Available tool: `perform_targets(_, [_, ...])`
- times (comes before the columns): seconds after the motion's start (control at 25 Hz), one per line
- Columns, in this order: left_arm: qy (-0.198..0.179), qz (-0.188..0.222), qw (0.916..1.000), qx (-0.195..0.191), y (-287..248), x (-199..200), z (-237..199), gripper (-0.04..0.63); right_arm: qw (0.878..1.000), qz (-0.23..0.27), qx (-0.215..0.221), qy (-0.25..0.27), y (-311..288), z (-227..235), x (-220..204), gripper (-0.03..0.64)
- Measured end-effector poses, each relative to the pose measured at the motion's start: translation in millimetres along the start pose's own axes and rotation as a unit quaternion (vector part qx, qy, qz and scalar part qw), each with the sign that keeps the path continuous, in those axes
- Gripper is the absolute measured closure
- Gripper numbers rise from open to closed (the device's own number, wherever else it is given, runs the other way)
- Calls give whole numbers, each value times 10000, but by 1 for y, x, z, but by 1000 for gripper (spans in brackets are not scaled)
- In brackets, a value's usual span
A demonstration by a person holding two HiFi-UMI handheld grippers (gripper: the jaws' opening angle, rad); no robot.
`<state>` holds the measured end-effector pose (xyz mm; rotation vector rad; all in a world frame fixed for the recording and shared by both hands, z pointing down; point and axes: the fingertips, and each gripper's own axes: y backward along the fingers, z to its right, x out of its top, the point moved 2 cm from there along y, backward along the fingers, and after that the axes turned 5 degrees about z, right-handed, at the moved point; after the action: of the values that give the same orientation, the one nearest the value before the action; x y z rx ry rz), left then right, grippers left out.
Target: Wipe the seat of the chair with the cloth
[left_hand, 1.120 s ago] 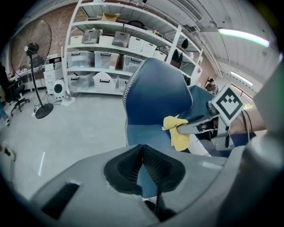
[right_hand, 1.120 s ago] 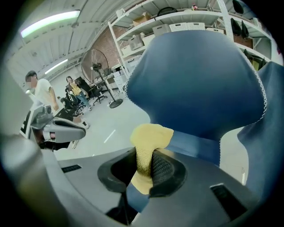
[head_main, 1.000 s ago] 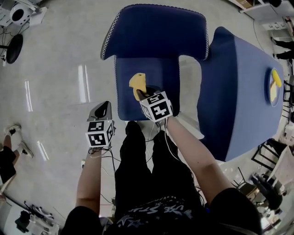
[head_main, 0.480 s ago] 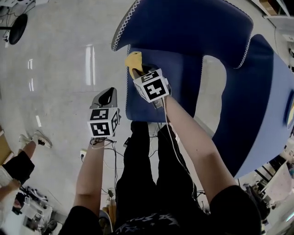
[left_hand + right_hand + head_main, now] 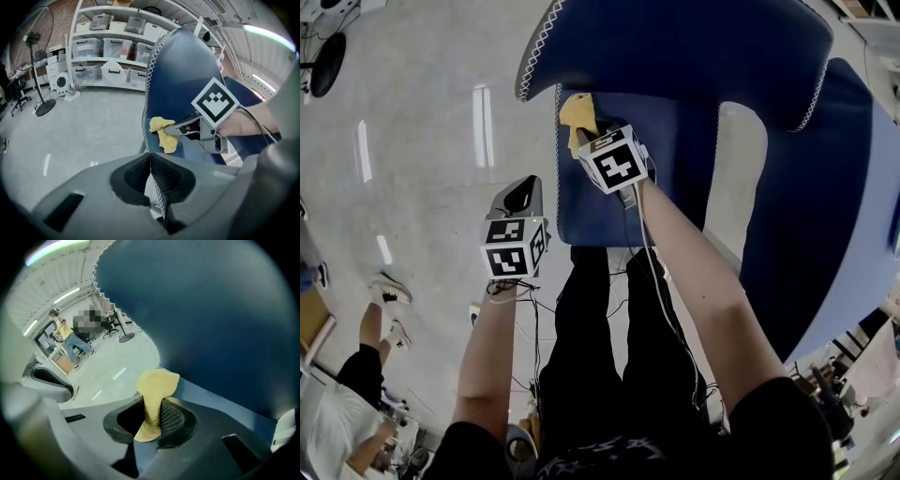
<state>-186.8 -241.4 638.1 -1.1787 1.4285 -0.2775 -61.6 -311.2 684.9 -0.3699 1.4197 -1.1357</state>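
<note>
The blue chair's seat (image 5: 675, 173) lies below its curved backrest (image 5: 675, 47), which has white stitching along the edge. My right gripper (image 5: 584, 131) is shut on a yellow cloth (image 5: 577, 112) over the seat's back left corner. In the right gripper view the cloth (image 5: 157, 385) sticks out from between the pads, just above the seat (image 5: 220, 401) and under the backrest (image 5: 211, 310). My left gripper (image 5: 523, 192) hangs shut and empty over the floor beside the seat's left edge. In its own view my left gripper (image 5: 150, 161) faces the cloth (image 5: 164, 136).
A blue padded table (image 5: 825, 197) stands right of the chair. A person (image 5: 356, 375) stands at the lower left on the grey floor (image 5: 422, 141). Shelves with bins (image 5: 112, 47) and a standing fan (image 5: 35, 70) are farther off.
My right gripper has carried the cloth across the seat toward the back left corner, under the backrest. The left gripper has barely moved.
</note>
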Motion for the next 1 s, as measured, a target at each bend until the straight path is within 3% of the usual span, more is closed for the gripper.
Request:
perform_targets(0.36, [-197, -81, 9997, -115, -12, 17, 20, 575, 9989, -84, -320, -331, 24, 49, -15, 551])
perform_targets(1.0, [-575, -290, 9972, -385, -41, 3, 74, 575, 9899, -93, -1018, -984, 84, 139, -87, 551])
